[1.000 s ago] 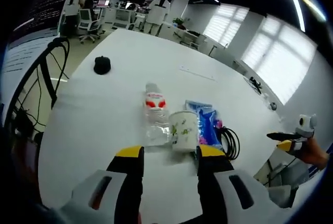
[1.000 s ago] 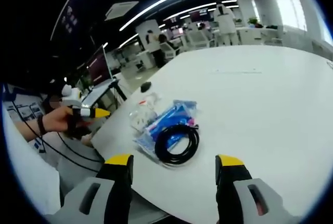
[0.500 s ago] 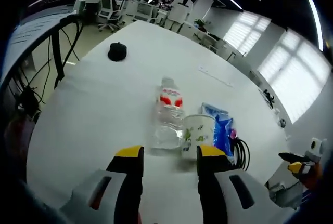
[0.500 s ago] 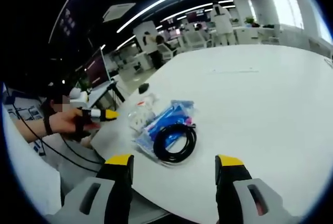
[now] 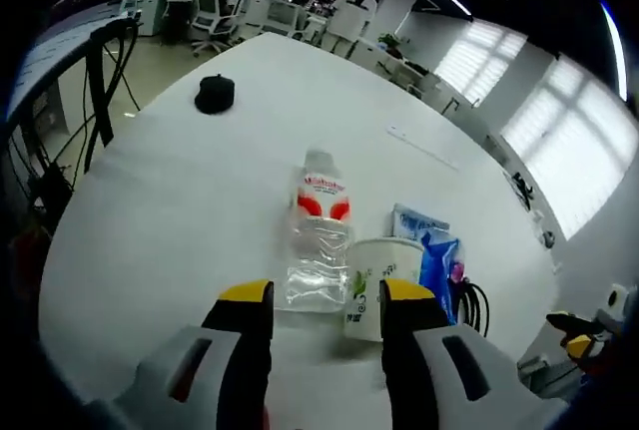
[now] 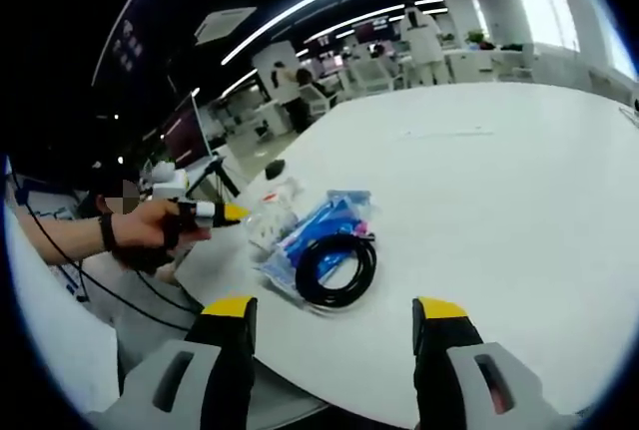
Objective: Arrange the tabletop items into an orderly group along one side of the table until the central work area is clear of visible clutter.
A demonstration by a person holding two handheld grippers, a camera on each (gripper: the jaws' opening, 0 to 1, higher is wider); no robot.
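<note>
Most of the tidying is judged done. In the left gripper view a clear plastic water bottle (image 5: 319,240), a paper cup (image 5: 378,273), a blue plastic packet (image 5: 432,255) and a coiled black cable (image 5: 471,300) are gathered in a tight row near one edge of the white table (image 5: 180,201), from 6 toward 4 o'clock. One small round black object (image 5: 214,94) is seen well apart at 11 o'clock; it appears to be what is left to bring over.

The bottle is crinkled and transparent with a red-and-white label, lying down; the cup is matte, tapered, with a green print; the packet is glossy and crumpled.

The left hand-held gripper (image 5: 317,295) is released, its jaws apart just short of the bottle and cup. The right hand-held gripper (image 6: 333,307) is likewise released, grasping nothing, with the cable (image 6: 332,269) ahead of it.
</note>
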